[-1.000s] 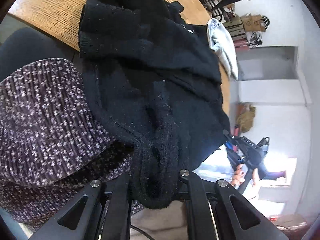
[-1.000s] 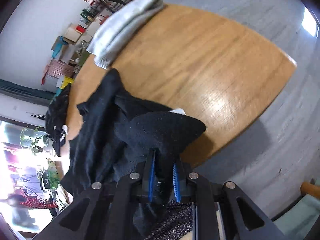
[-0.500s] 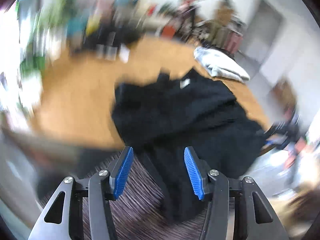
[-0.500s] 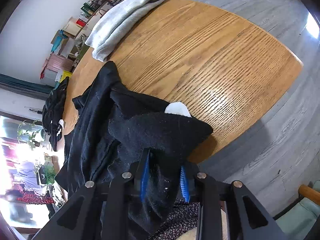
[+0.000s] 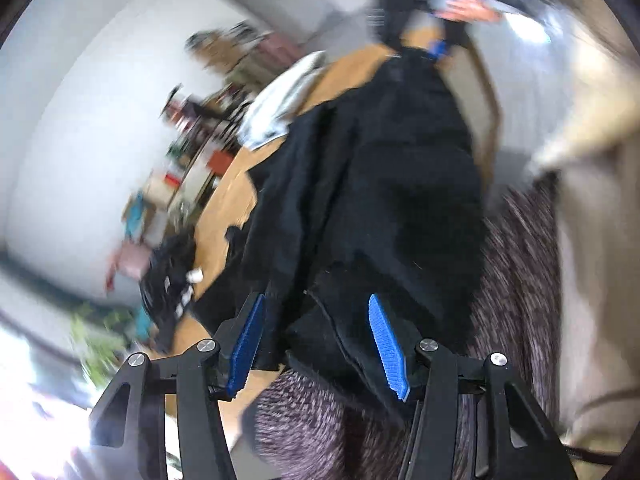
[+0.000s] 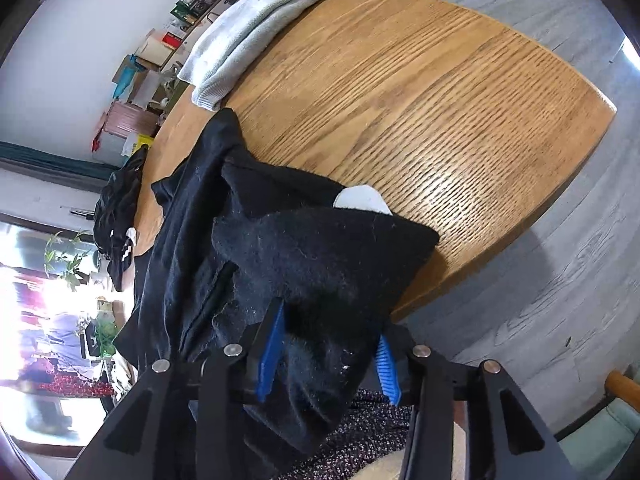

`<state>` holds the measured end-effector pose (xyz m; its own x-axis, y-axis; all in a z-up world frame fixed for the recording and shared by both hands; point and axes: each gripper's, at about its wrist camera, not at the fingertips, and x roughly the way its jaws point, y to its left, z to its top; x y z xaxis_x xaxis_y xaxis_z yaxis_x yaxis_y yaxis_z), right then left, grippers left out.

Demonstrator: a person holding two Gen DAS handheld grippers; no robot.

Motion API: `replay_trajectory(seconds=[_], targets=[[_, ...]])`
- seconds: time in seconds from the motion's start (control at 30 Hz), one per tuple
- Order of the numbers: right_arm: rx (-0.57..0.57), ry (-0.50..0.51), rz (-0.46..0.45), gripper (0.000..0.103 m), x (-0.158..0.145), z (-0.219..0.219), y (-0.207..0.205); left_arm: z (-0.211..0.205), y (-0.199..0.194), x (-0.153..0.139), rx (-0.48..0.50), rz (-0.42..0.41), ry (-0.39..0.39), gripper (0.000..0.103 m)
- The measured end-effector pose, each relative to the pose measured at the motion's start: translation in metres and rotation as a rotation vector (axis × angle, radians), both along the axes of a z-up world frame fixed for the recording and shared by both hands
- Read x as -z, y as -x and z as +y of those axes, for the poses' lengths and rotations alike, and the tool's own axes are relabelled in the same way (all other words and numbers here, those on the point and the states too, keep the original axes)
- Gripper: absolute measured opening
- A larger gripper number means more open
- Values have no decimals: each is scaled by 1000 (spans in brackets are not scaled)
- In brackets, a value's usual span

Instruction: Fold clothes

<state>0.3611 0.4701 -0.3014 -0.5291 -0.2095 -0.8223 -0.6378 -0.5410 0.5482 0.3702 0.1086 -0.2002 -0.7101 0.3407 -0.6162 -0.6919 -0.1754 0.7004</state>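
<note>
Black garment (image 6: pixel 320 256): heaped on the counter's (image 6: pixel 440 92) near edge, spilling toward me, long axis running away leftward. My right gripper (image 6: pixel 326 354) straddles its near corner, jaws parted, not clamped. My left gripper (image 5: pixel 318 344): wide open over the hem, holding nothing. Grey towel (image 6: pixel 256 20) far side.
</note>
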Motion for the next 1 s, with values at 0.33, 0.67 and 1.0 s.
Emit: replay_trajectory(seconds=[0.33,0.67,1.0], targets=[[-36,67,24,49,9,-7,-2,6,-45,26,85,105,207,55],[-46,71,30,49,9,-10,-4,21,-45,52,90,215,239,55],[-28,96,31,49,12,-3,-9,19,-47,53,123,95,270,55]])
